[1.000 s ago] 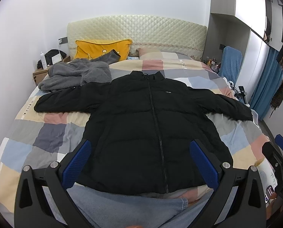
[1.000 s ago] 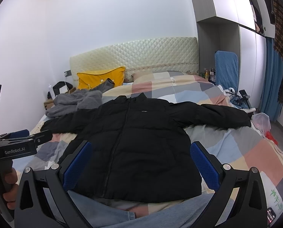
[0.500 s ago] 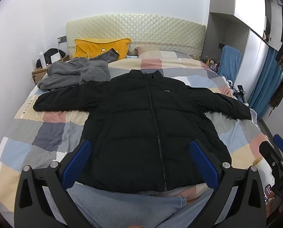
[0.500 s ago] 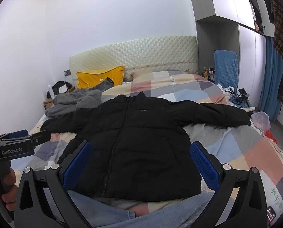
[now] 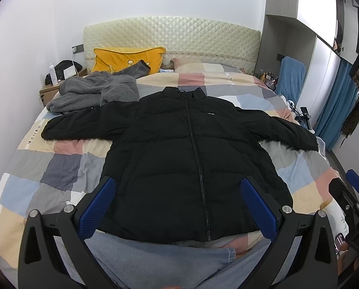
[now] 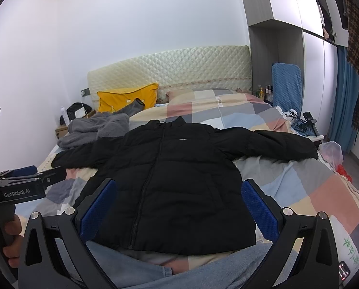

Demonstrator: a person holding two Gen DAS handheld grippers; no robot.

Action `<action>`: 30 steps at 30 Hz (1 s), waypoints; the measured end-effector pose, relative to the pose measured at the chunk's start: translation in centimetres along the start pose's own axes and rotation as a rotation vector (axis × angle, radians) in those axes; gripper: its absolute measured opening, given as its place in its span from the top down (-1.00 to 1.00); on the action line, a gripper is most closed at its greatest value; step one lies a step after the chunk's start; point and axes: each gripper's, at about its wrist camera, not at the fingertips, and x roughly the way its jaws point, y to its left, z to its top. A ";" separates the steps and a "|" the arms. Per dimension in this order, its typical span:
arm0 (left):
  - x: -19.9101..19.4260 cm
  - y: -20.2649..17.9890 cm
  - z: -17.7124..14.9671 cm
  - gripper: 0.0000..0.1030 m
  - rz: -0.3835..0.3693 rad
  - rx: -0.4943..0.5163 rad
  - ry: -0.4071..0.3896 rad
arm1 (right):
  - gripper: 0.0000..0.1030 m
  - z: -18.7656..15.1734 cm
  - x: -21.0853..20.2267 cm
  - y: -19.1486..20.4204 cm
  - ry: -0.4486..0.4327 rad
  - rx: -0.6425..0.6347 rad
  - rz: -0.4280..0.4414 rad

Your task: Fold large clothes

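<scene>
Blue-padded fingers of the left gripper [image 5: 178,202] stand spread wide, nothing between them, held above the near hem of the black puffer jacket [image 5: 186,154]. Same for the right gripper [image 6: 179,204]: jaws far apart, empty, over the jacket's hem. Directly under both grippers, pale denim jeans [image 5: 169,260] at the bed's near edge. Ahead of the fingers the jacket lies flat, front up, zipped, collar pointing away toward the headboard [image 5: 172,36], both sleeves stretched straight out to either side. It rests on a patchwork quilt [image 5: 59,166] of grey, blue, pink and cream squares. Beyond the left sleeve, far left of the left gripper, a grey fleece garment [image 5: 95,91] lies crumpled, touching or just overlapping that sleeve. Farther on, a yellow pillow [image 5: 128,57] leans at the headboard. From the right wrist view, the left gripper's body sits off to the left, its handle in a hand [image 6: 9,238]. Far right, past the right sleeve, a blue-covered chair [image 6: 286,84] and blue curtain [image 6: 343,101].
</scene>
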 end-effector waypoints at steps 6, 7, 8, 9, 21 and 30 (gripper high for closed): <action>0.1 -0.1 0.1 -1.00 0.002 0.003 -0.001 | -1.00 0.1 0.0 0.1 0.002 -0.003 0.003; 0.1 -0.1 0.1 -1.00 0.003 0.002 -0.001 | -1.00 0.2 0.0 0.1 0.002 -0.003 0.004; 0.0 0.0 0.1 -1.00 0.002 0.002 0.000 | -1.00 0.2 0.0 0.1 0.002 -0.003 0.004; -0.1 0.0 0.1 -1.00 0.002 0.001 0.000 | -1.00 0.2 0.0 0.2 0.001 -0.005 0.003; 0.2 0.1 -0.7 -1.00 0.008 -0.005 0.009 | -1.00 0.3 0.3 0.4 0.010 -0.007 0.009; 0.7 0.4 -0.7 -1.00 0.024 -0.021 0.026 | -1.00 0.4 0.6 0.2 0.014 -0.006 0.022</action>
